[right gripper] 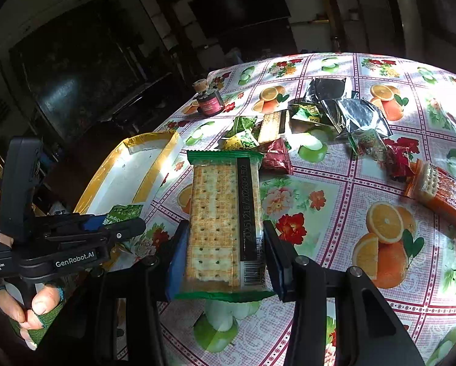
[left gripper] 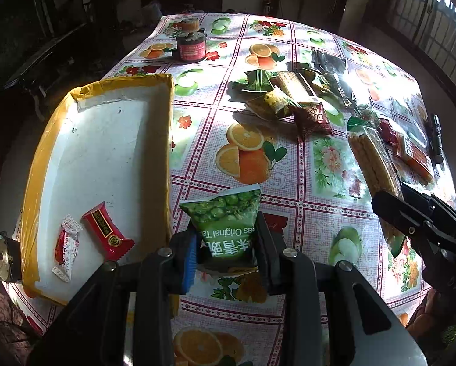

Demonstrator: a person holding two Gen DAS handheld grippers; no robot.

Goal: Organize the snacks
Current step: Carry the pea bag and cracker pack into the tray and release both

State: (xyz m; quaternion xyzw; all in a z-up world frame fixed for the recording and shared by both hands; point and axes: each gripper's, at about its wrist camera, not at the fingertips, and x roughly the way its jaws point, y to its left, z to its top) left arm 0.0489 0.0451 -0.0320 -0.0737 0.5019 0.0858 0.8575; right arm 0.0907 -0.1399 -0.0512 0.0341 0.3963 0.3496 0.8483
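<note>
My left gripper [left gripper: 226, 244] is shut on a green pea snack bag [left gripper: 228, 216] and holds it above the table, just right of the yellow-rimmed white tray [left gripper: 106, 140]. The tray holds a red candy packet [left gripper: 107, 235] and a red-and-white candy [left gripper: 65, 245]. My right gripper [right gripper: 223, 256] is shut on a long cracker pack [right gripper: 225, 213] with green ends, held above the table. The left gripper with the pea bag also shows in the right wrist view [right gripper: 118, 222], beside the tray [right gripper: 130, 174]. The right gripper shows at the right of the left wrist view [left gripper: 411, 213].
A pile of loose snack packets [left gripper: 292, 97] lies mid-table, also in the right wrist view [right gripper: 319, 116]. An orange wafer pack [right gripper: 441, 198] lies at the right. A dark jar [left gripper: 190, 45] stands at the far side. A black flashlight [left gripper: 436, 137] lies at the right edge.
</note>
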